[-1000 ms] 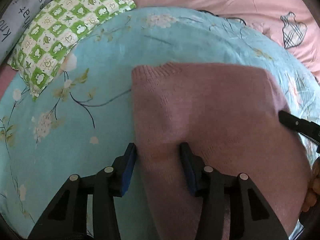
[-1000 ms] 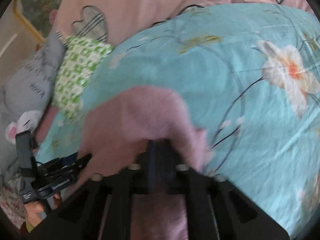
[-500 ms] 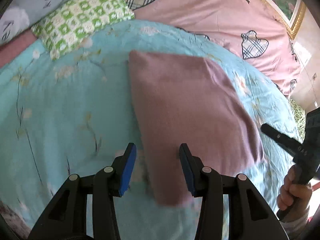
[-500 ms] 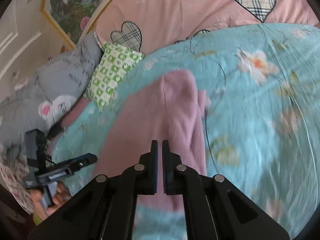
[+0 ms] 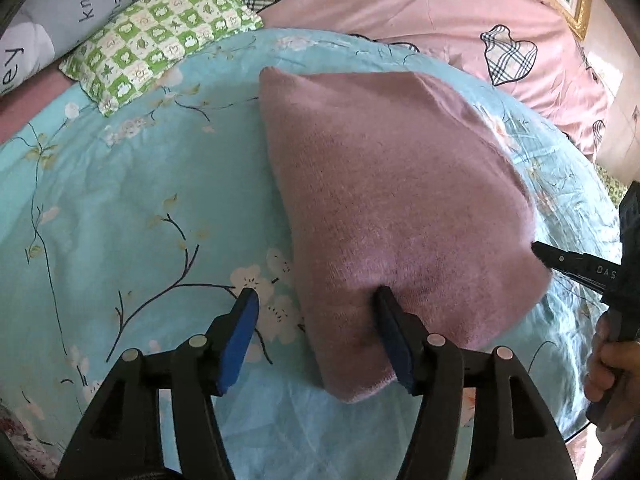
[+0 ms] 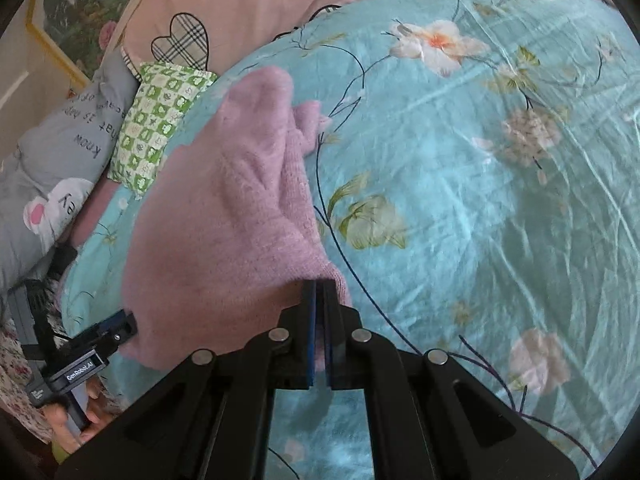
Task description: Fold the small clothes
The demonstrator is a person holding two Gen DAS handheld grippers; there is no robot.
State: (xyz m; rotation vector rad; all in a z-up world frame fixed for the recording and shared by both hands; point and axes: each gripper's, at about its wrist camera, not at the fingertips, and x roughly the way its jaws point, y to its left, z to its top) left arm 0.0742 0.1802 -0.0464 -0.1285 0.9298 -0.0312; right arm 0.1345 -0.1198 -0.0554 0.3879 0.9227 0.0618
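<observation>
A folded pink knit garment (image 5: pixel 392 184) lies on the turquoise floral bedsheet (image 5: pixel 140 200). My left gripper (image 5: pixel 318 320) hangs over its near left corner. Its jaws are opening: the right pad rests on the knit, the left pad is over bare sheet, and neither presses on the cloth. My right gripper (image 6: pixel 319 312) is shut, with the garment's (image 6: pixel 224 208) near right corner pinched between its pads. The left wrist view shows the right gripper (image 5: pixel 560 260) at the garment's right edge. In the right wrist view the left gripper (image 6: pixel 120 328) sits at the garment's left edge.
A green checked pillow (image 5: pixel 160 32) and a grey printed pillow (image 5: pixel 72 8) lie at the far left. A pink quilt with plaid hearts (image 5: pixel 460 12) lies beyond the sheet. A framed picture (image 6: pixel 76 12) hangs on the wall. A person's hands (image 5: pixel 616 360) hold the grippers.
Both grippers have pulled back across the bed and the garment now lies flatter and farther off. My left jaws have spread wider, freeing the cloth. The right jaws stay shut.
</observation>
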